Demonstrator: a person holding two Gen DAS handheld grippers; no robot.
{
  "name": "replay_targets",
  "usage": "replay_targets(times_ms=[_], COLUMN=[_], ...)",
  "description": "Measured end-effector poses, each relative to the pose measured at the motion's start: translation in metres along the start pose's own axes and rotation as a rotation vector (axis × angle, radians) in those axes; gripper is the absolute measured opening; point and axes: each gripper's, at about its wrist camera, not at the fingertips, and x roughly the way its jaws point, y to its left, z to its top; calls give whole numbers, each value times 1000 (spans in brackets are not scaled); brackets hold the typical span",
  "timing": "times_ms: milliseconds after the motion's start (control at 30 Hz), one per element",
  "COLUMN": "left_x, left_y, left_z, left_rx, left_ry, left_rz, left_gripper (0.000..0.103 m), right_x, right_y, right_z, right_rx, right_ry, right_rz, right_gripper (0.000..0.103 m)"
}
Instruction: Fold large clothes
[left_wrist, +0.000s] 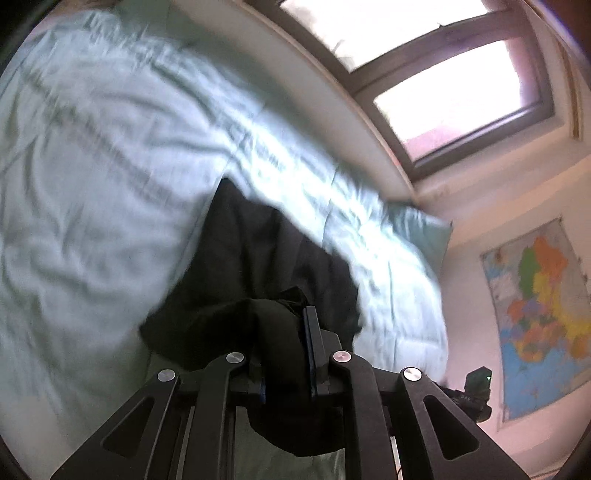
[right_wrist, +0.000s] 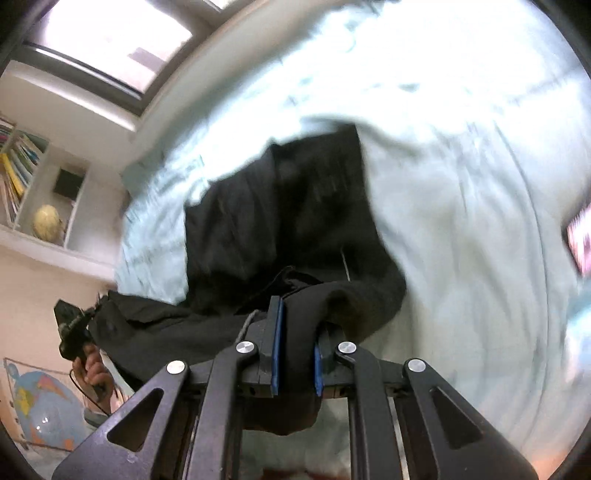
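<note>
A black garment (left_wrist: 258, 251) hangs over a pale green bed cover (left_wrist: 92, 184). My left gripper (left_wrist: 286, 332) is shut on a bunched edge of it; cloth hides the left finger. In the right wrist view the same black garment (right_wrist: 288, 206) stretches away from my right gripper (right_wrist: 295, 325), which is shut on its edge between the blue pads (right_wrist: 277, 343). The other hand-held gripper (right_wrist: 74, 332) shows at the left, holding the garment's far end. Both views are motion-blurred.
The bed cover (right_wrist: 461, 203) fills most of both views. A window (left_wrist: 454, 92) lies beyond the bed. A wall map (left_wrist: 539, 314) hangs at the right. A shelf with books and a globe (right_wrist: 46, 221) stands at the left.
</note>
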Motion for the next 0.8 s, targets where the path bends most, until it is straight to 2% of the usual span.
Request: replay_targets(times_ms=[100, 200, 300, 367, 400, 467, 567, 667, 800], left_x=[23, 64, 124, 171, 189, 240, 290, 304, 291], left_y=[-11, -11, 5, 21, 26, 48, 72, 76, 70], left_z=[39, 84, 122, 136, 139, 141, 131, 124, 129], left_rx=[1, -24, -77, -84, -80, -82, -70, -40, -1], left_ry=[-36, -49, -27, 9, 26, 94, 162, 169, 206], left_rz=[15, 68, 132, 206, 241, 347, 405, 422, 387], left_gripper=[16, 18, 19, 19, 19, 19, 19, 19, 19], right_x=[11, 42, 100, 138, 170, 216, 270, 284, 268], right_y=[17, 25, 12, -2, -13, -31, -57, -63, -60], right_z=[63, 120, 173, 192, 202, 209, 205, 199, 198], right_rx=[-36, -23, 25, 50, 65, 91, 130, 133, 121], right_ry=[-53, -61, -21, 17, 52, 112, 194, 188, 187], right_rz=[-8, -27, -76, -112, -143, -197, -215, -215, -202], right_gripper=[17, 17, 18, 19, 19, 19, 19, 19, 21])
